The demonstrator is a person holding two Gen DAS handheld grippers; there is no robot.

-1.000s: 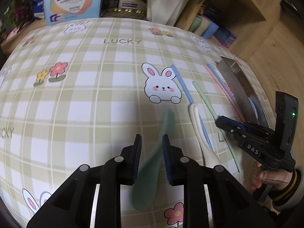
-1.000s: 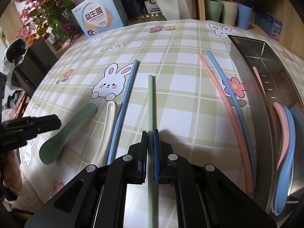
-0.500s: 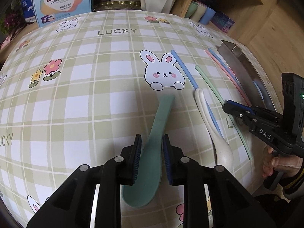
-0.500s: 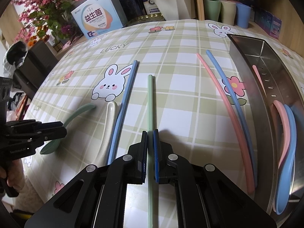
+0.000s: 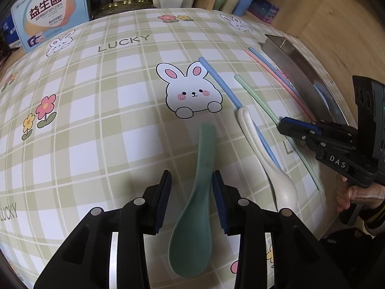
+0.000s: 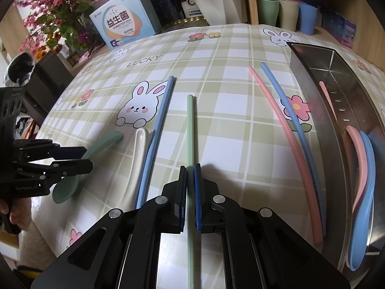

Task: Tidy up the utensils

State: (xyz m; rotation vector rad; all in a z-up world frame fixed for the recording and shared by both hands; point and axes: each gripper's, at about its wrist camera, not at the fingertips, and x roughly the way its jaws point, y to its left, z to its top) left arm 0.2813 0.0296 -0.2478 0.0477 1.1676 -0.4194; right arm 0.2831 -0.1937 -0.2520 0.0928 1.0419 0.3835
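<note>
Partly done: a pink spoon (image 6: 355, 159) and a blue spoon (image 6: 365, 192) sit in the steel tray (image 6: 312, 101) (plus one pink stick). Left on the table (image 5: 96, 120): green spoon (image 5: 197, 204), white spoon (image 5: 269, 163), four chopsticks. Left gripper (image 5: 191, 200) has just been opening, jaws spread around the green spoon, right pad about touching it; right gripper (image 6: 190, 197) pinches the green chopstick (image 6: 190, 130).

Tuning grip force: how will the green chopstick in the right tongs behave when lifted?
The green chopstick looks straight and rigid, so probably stiff. It is thin and plastic-looking, so likely light. The right tongs clamp it well off its middle, with a long length ahead, so it may droop or pivot; its smooth surface could slip.
</note>
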